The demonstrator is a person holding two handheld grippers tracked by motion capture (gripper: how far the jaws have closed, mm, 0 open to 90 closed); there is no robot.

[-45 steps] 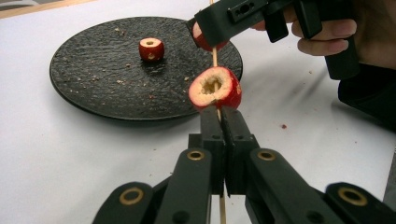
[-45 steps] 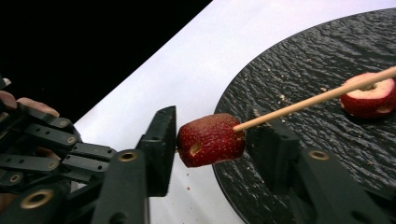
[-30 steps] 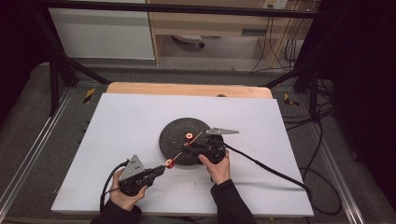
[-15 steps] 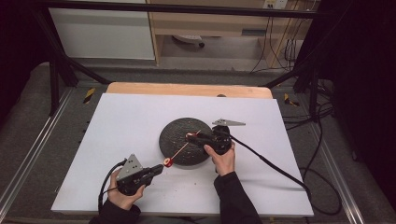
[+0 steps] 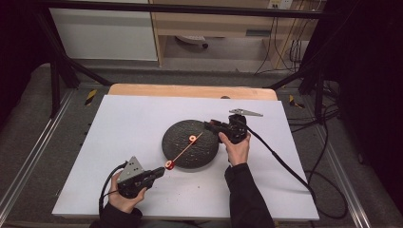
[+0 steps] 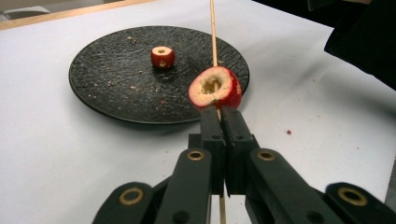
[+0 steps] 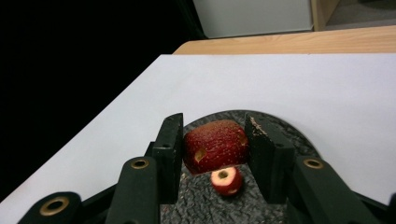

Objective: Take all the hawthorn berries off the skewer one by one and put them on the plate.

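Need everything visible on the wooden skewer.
The skewer is a thin, pale, straight wooden stick. Its near end is clamped between the shut jaws of the left hand-held gripper. A red cored fruit piece is threaded on just past the jaws. Its far end slants over the black plate.

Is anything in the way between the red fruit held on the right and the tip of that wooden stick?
Nothing visible. The held fruit hangs above the black plate, and the skewer slants up over it. The loose fruit lies lower, on the plate.
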